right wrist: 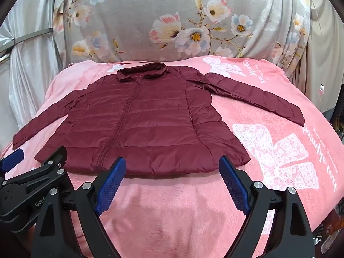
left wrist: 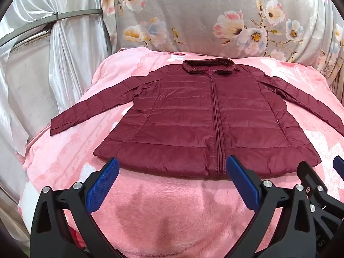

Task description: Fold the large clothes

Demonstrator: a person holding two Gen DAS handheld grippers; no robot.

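Fingers [left wrist: 172, 161] spread, jacket [left wrist: 206, 116] just beyond

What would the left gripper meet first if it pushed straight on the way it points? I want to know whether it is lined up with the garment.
Probably the hem of the maroon jacket, left of the zipper. The left gripper is open and angled down at it, though the pink blanket just before the hem could come first; depth is unclear.
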